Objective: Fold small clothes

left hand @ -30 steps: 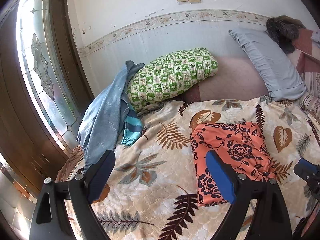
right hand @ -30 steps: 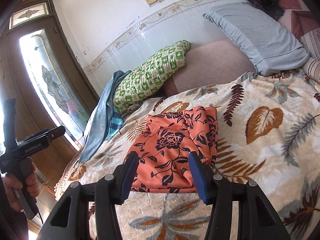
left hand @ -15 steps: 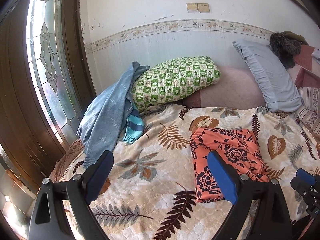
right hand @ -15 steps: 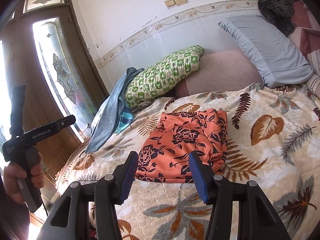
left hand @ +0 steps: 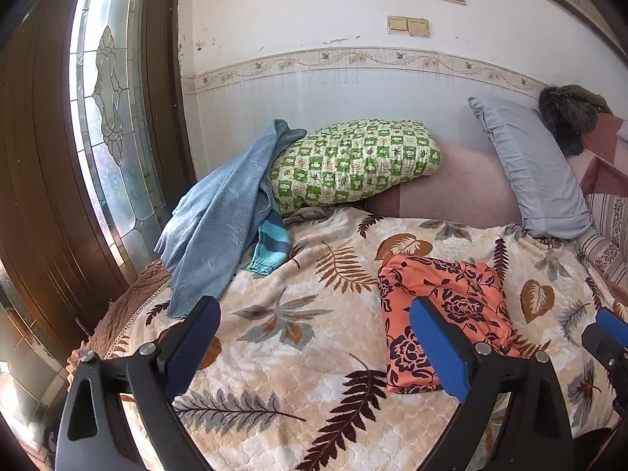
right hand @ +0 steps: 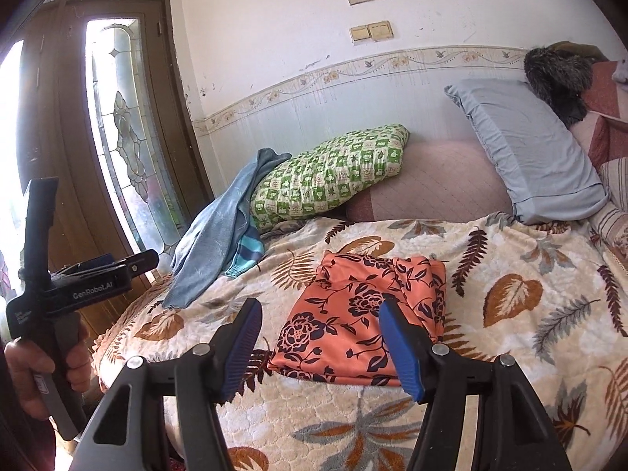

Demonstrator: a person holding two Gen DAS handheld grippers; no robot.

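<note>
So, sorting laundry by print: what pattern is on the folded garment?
Orange with dark navy flowers, on the folded garment; clearest in the right wrist view.

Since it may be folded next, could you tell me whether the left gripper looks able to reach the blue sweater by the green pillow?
Probably yes: the left gripper is open and empty, with only bare blanket before the blue sweater.

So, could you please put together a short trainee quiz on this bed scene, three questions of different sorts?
1. True or false: the orange floral garment lies folded on the leaf-print blanket.
2. What does the blue sweater lean against? A) grey pillow B) green checked pillow C) door
3. Fill in: the right claw holds ____, jaws opening.

Key: 1 true; 2 B; 3 nothing
</note>
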